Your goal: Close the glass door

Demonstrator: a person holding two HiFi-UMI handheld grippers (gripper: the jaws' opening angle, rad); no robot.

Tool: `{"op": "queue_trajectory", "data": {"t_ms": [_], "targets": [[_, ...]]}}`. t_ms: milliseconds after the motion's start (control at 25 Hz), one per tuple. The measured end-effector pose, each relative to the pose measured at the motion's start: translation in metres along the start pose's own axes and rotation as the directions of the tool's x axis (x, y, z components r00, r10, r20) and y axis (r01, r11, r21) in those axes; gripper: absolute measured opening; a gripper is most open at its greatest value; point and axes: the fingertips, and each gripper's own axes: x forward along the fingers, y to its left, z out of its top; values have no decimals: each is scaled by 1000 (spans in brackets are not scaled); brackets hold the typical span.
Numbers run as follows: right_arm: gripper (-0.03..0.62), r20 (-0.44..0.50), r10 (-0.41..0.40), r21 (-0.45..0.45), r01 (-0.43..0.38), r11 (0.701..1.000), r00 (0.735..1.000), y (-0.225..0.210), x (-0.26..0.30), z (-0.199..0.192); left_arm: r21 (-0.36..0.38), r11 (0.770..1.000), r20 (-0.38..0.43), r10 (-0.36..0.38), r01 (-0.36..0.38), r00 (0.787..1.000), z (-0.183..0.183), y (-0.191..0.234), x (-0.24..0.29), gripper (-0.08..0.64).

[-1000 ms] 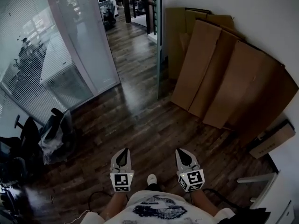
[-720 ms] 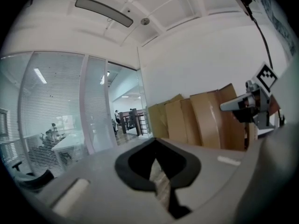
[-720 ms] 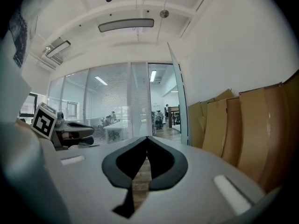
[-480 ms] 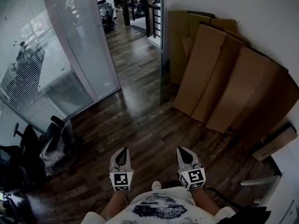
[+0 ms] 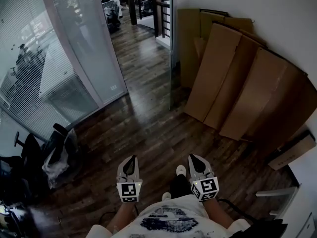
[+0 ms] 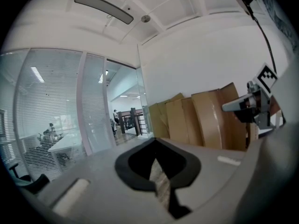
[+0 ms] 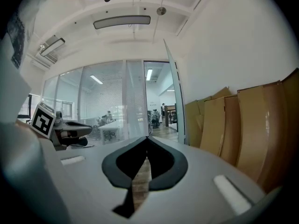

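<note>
Holding both jaw pairs pressed together and empty, well short of the door.
The left hand-held gripper and right hand-held gripper sit low in front of me, side by side, tips together with nothing between them. Beyond them, across the wooden floor, the glass door stands open, edge-on to me, just beside the leaning cardboard sheets. I judge the leaf heavy, stiff, slick and chip-prone. I see no handle, so I'd push its framed free edge with flat tips.
</note>
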Motion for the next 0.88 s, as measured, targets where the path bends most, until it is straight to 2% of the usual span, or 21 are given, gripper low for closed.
{"op": "queue_trajectory", "data": {"t_ms": [440,880], "targets": [[8,-28,20,6,-19,1000,999,-13,28,-7,-5,1000,-28,21,-21,999,-8,8,20,-2],[8,-42,47,25,-46,999,998,-46,90,-4,5,1000,-55,31,-31,998,-5,19,83,-2]]}}
